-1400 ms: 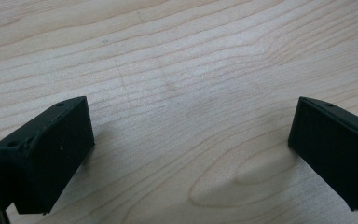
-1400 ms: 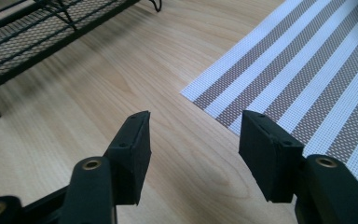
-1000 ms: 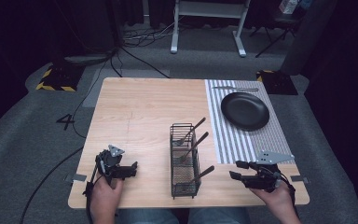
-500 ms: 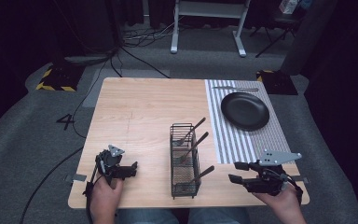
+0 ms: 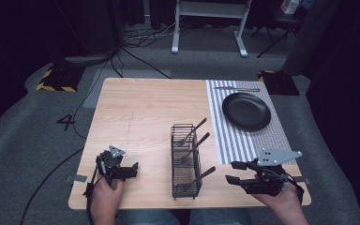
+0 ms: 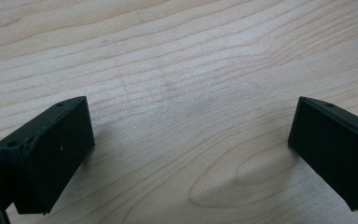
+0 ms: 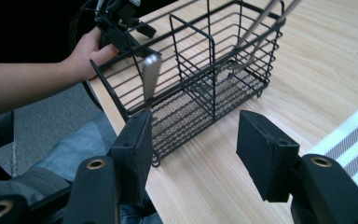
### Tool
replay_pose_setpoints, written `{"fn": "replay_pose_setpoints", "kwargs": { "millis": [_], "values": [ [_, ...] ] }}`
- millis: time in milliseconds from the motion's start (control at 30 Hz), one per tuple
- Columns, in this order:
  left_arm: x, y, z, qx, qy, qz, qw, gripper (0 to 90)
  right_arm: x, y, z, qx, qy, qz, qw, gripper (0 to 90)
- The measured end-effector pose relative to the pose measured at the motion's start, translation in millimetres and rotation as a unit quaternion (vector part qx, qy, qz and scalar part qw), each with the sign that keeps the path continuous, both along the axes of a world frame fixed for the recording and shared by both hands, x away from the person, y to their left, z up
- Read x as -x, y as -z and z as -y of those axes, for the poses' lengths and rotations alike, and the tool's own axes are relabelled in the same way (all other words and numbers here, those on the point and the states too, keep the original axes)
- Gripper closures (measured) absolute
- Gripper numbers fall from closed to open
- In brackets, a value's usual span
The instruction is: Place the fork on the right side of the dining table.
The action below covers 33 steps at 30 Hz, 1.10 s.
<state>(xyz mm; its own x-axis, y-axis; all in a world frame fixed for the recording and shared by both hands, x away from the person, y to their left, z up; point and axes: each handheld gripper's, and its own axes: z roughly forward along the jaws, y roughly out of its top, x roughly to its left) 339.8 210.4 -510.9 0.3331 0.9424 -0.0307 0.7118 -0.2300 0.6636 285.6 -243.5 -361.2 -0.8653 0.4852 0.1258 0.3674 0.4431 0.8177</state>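
Since the earlier frame, the right gripper [image 5: 235, 172] has been lifted off the table [image 5: 145, 117] at the near right corner and is now held above it, aimed toward 9 o'clock at the wire basket [image 5: 185, 161]; the left gripper [image 5: 130, 169] has been kept in place near the front left edge

Right gripper jaws are seen standing well apart, with nothing between the pads; in the right gripper view the basket [image 7: 200, 79] is seen just beyond them, not touched

Left gripper jaws are likewise seen wide apart over bare wood [image 6: 182, 93], nothing held

Basket is placed upright at the front centre of the table, between the two grippers; three utensil handles [image 5: 194, 145] are leaned out of it toward 2 o'clock

Black plate [image 5: 246, 110] is laid on the striped mat [image 5: 236, 140] at 1 o'clock from the basket, well apart, with a utensil [image 5: 236, 89] beyond it at the far edge
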Motion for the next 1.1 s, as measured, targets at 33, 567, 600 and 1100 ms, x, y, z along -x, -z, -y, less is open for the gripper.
{"fn": "replay_pose_setpoints", "kwargs": {
  "millis": [33,567,600,1100],
  "values": [
    [0.0,0.0,0.0,0.000,0.000,0.000,1.0000,0.2,0.3,-1.2,-1.3,-0.001,-0.001,0.001,1.0000,45.7],
    [0.0,0.0,0.0,0.000,0.000,0.000,1.0000,0.2,-0.8,-3.1,-32.7,0.017,-0.024,0.009,0.9995,46.2],
    [0.0,0.0,0.0,0.000,0.000,0.000,1.0000,0.2,-1.3,-3.0,-33.9,0.018,-0.023,0.008,0.9995,46.3],
    [0.0,0.0,0.0,0.000,0.000,0.000,1.0000,0.2,-13.6,5.5,-49.9,0.010,-0.047,-0.021,0.9986,60.5]
  ]
}}
